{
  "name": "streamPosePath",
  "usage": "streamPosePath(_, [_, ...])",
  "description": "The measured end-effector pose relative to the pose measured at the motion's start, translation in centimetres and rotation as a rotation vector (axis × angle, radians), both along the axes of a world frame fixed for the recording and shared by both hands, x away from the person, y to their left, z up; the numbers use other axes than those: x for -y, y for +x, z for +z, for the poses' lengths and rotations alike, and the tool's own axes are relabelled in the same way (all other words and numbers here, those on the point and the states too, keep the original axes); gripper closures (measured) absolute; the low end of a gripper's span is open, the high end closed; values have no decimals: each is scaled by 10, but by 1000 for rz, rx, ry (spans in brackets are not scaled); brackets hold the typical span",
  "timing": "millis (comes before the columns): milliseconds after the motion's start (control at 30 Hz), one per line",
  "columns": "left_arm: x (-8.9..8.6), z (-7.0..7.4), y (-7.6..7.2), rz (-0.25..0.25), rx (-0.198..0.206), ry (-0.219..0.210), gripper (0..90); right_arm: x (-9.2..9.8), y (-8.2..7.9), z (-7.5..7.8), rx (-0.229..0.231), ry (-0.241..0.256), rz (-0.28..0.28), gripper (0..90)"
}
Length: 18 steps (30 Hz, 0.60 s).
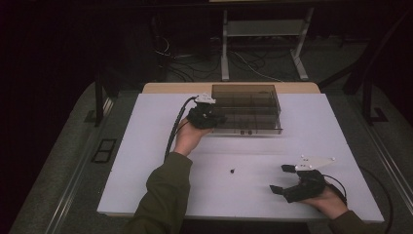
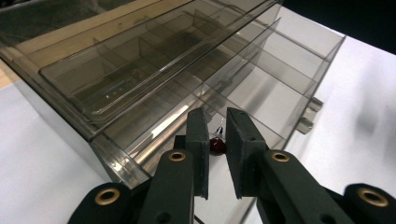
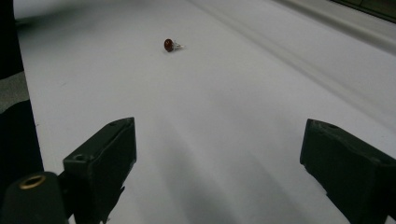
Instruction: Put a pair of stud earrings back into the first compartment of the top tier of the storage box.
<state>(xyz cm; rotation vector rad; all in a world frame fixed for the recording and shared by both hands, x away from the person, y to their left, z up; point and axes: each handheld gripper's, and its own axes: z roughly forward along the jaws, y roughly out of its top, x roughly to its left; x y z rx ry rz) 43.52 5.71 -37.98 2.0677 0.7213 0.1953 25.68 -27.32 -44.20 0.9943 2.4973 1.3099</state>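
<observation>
A smoke-tinted clear compartment box (image 1: 246, 130) stands at the back middle of the white table. My left gripper (image 1: 218, 118) is at the box's front left corner. In the left gripper view its jaws (image 2: 217, 135) are shut on a small dark red bead with a metal stem (image 2: 217, 145), held just over the box's near compartments (image 2: 275, 93). A second red bead (image 1: 233, 171) lies loose on the table's middle front; it also shows ahead in the right gripper view (image 3: 169, 45). My right gripper (image 1: 278, 179) rests at the front right, open (image 3: 218, 135), nothing between its jaws.
The white table top (image 1: 146, 146) spreads wide on both sides of the box. The box's clear lid (image 2: 140, 60) stands raised over the compartments. Beyond the table, a metal stand (image 1: 263, 29) and loose cables sit on the dark floor.
</observation>
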Motion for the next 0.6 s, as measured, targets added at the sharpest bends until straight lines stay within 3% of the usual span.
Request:
streamPosePath(267, [3, -2, 0, 2, 3, 14, 762, 1, 0, 0, 0, 2, 0, 101])
streamPosePath(600, [1, 4, -5, -15, 7, -2, 698, 1, 0, 0, -1, 1, -2, 101])
